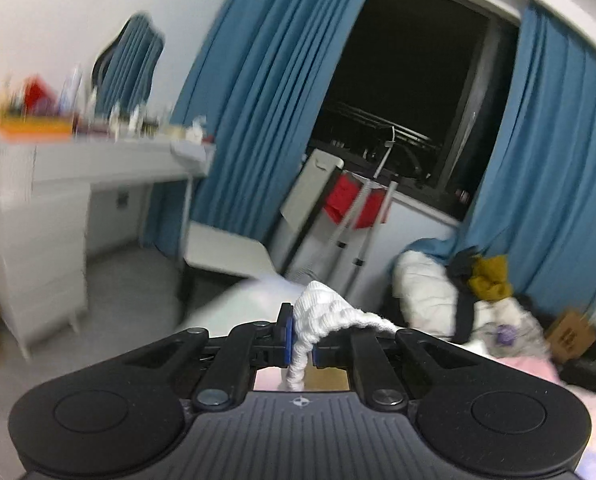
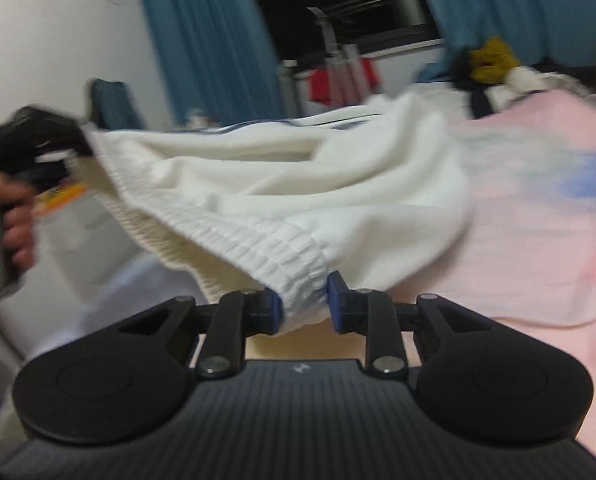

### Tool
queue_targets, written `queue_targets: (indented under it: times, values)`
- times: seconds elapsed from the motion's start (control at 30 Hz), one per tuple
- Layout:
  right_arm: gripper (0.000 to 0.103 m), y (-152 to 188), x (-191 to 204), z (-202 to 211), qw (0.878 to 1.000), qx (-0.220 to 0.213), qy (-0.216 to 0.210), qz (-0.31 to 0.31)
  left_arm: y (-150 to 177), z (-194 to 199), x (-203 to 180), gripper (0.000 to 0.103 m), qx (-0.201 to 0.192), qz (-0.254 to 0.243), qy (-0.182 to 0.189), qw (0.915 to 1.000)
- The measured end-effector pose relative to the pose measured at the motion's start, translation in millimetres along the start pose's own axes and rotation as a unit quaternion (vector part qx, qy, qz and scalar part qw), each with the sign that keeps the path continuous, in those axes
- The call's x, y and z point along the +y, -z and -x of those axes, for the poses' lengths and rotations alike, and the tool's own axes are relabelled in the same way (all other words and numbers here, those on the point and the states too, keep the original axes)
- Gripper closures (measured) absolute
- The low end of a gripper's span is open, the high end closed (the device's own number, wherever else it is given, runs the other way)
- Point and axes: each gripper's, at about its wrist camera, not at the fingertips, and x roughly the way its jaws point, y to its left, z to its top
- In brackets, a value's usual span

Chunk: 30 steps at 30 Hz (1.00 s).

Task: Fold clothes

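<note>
Through my left wrist camera, my left gripper (image 1: 302,340) is clamped tight on the ribbed waistband of the white garment (image 1: 330,312), which bunches between the blue pads.

Through my right wrist camera, my right gripper (image 2: 305,304) has the other end of that waistband (image 2: 257,248) between its jaws; the blur makes it hard to say, but the pads seem not quite pressed home. The garment hangs stretched between my two grippers above the pink bedspread (image 2: 538,240). I judge this the pick-up-and-spread step; next I need a firm right grip, then an even lay-down.
</note>
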Motion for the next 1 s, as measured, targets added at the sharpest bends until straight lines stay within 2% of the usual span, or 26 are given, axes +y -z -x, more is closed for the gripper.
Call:
queue_targets:
  times: [0.1,0.2,0.27,0.4,0.5,0.63,0.73,0.77,0.83,0.87,0.9,0.97,1.0]
  values:
    - [0.077,0,44,-25,0.997,0.008,-0.07,-0.015,-42,-8,21,0.094,-0.005,-0.038,-0.024,0.999]
    - [0.076,7,83,-66,0.992,0.037,-0.122,-0.025,-53,-30,51,0.094,0.004,-0.07,-0.07,0.9951]
    - [0.076,17,106,-90,0.989,0.051,-0.136,-0.002,-57,-46,74,0.094,0.014,-0.086,-0.1,0.9911]
    - [0.076,50,117,-128,0.987,0.101,-0.128,-0.005,-12,-91,137,0.094,0.084,-0.066,-0.141,0.9841]
    - [0.076,55,119,-133,0.987,0.103,-0.126,0.009,20,-103,169,0.093,0.095,-0.043,-0.137,0.9851]
    - [0.073,52,122,-129,0.987,0.102,-0.124,0.025,32,-96,189,0.091,0.083,-0.018,-0.113,0.99]
    - [0.066,51,121,-120,0.987,0.097,-0.124,0.037,34,-78,195,0.071,0.088,-0.024,-0.107,0.9901]
    - [0.062,52,121,-120,0.986,0.099,-0.124,0.046,35,-72,196,0.058,0.096,-0.026,-0.103,0.9897]
    - [0.057,54,123,-114,0.986,0.101,-0.122,0.056,37,-59,198,0.053,0.11,-0.032,-0.1,0.9884]
    - [0.047,55,125,-111,0.986,0.102,-0.12,0.06,38,-50,199,0.043,0.112,-0.038,-0.11,0.9868]
    - [0.032,56,126,-108,0.985,0.103,-0.119,0.064,38,-40,200,0.03,0.114,-0.044,-0.121,0.9851]
    - [0.013,59,128,-99,0.984,0.105,-0.121,0.073,39,-20,202,0.019,0.115,-0.056,-0.142,0.9816]
    - [0.011,60,129,-94,0.983,0.105,-0.126,0.078,37,-7,202,0.018,0.109,-0.06,-0.147,0.9812]
